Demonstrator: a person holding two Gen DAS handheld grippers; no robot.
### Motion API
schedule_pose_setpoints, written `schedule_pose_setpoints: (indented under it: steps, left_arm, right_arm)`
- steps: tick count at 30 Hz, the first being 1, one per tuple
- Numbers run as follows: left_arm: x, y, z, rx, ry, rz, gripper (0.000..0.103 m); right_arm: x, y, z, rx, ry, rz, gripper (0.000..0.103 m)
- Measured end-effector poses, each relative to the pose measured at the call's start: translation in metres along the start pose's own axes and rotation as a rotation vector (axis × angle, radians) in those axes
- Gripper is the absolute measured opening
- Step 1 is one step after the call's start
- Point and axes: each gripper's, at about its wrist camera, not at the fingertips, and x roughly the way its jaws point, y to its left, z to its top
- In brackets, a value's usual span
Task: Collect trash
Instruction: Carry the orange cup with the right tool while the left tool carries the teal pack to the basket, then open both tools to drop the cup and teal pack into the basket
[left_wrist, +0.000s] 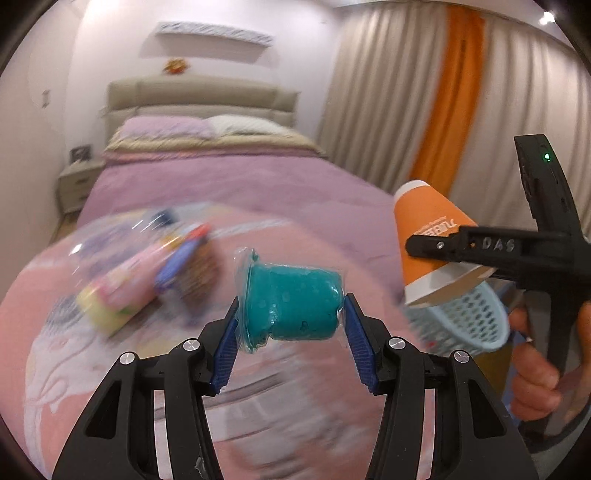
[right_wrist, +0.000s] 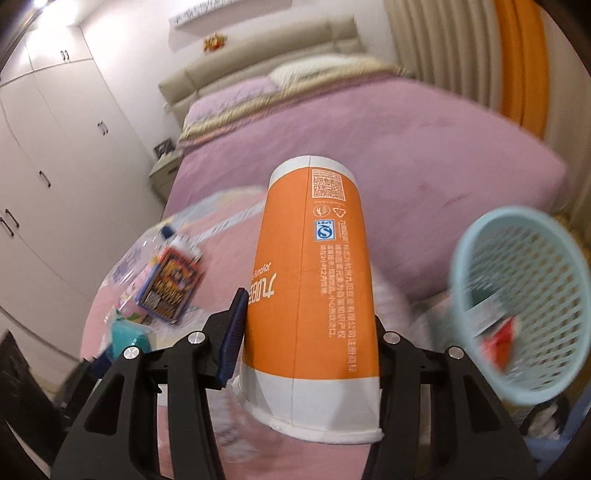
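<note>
Progress of collection, judged from both wrist views: two pieces of trash are lifted and none of the held ones is yet binned. My left gripper (left_wrist: 291, 306) is clamped on a teal cup (left_wrist: 295, 299) in clear wrap, pads pressing its two ends, clear of the bedspread. My right gripper (right_wrist: 306, 332) holds an orange paper cup (right_wrist: 314, 280) upside down, mouth toward me; the left pad presses its wall, while the right pad is hidden behind it. Ahead and right of that gripper the blue basket (right_wrist: 524, 295) lies tilted with its mouth toward me; something red and white already sits inside, so I judge part of the job done. Left on the pink blanket (right_wrist: 221, 236), ahead and left of both grippers: a pile of snack packets (right_wrist: 170, 288) and clear wrappers, blurred.

Room for moving: the bed (left_wrist: 221, 177) beyond is bare and level. My grippers are near each other, the right one crossing just right of the left. The basket stands near the bed's right edge, beside the curtain (left_wrist: 388, 92), so a careless drop could miss the rim.
</note>
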Motion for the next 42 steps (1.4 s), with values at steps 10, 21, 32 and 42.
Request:
schedule_pose_setpoints:
  steps: [10,21,32,42]
  left_arm:
    - [0.062,-0.126,0.031,0.139,0.045,-0.186,0.051]
    - [0.153,-0.219,0.025,0.241,0.173,-0.281,0.051]
    - [0.183,-0.230,0.010,0.261,0.234,-0.260,0.075]
    - [0.144,-0.191,0.023,0.199,0.161,-0.251,0.077]
  right_arm:
    - [-0.064,-0.109,0.018,0.092,-0.171,-0.199,0.046]
    - [-0.050,-0.231,0.009,0.293,-0.083,-0.341,0.047]
    - [-0.034,-0.292,-0.006,0.385,-0.015,-0.355,0.061]
    - [-0.048,-0.272,-0.015,0.368,-0.051,-0.336,0.061]
